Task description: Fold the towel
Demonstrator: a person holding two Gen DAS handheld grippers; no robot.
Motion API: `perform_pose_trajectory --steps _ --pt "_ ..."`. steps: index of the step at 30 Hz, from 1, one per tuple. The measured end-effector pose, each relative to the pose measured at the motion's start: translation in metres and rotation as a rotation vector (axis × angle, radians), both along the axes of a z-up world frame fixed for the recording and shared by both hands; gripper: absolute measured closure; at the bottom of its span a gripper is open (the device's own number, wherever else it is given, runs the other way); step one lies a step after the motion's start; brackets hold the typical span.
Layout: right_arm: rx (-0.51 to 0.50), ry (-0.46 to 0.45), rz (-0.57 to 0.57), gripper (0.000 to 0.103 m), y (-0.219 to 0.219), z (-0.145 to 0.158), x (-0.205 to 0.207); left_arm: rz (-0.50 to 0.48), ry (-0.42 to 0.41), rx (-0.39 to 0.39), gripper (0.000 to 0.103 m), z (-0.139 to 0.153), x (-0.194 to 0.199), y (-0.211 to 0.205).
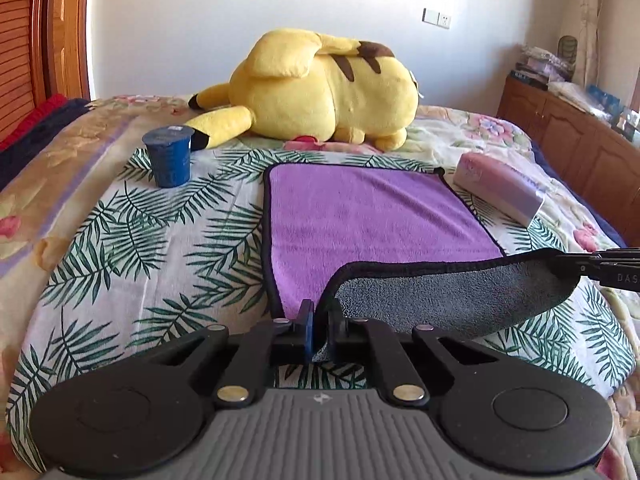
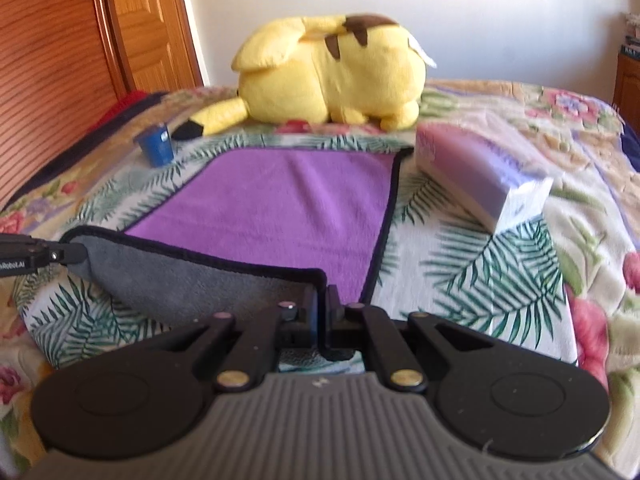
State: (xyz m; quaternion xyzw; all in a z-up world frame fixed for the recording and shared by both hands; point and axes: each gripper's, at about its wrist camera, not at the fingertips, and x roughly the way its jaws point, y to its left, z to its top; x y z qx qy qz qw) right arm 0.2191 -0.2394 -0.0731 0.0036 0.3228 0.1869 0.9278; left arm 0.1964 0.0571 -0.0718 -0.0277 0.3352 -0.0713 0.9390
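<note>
Purple towel (image 1: 372,216) lies mid-bed (image 1: 100,240), grey underside showing along its raised near edge; fold barely begun, far half still flat. Yellow plush (image 1: 320,92) at 12 o'clock, tissue pack (image 2: 484,176) at 2, blue cup (image 1: 170,156) at 10. Left tool (image 1: 320,316) and right tool (image 2: 323,300) each pinch a near corner; edge not yet carried across.

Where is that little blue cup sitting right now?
The blue cup stands upright on the bedspread, left of the purple towel in both views, just in front of the yellow plush toy and its black-tipped ear.
</note>
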Motion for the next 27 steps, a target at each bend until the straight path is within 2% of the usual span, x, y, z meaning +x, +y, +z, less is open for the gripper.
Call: perform_pose_trajectory --steps 20,27 --pt "-0.009 -0.062 0.008 0.099 0.001 0.005 0.006 -0.013 -0.039 0.012 0.103 0.010 0.017 0.001" --pt "-0.001 -0.057 0.009 0.099 -0.002 0.002 0.013 -0.020 -0.041 0.024 0.103 0.008 0.025 0.001"
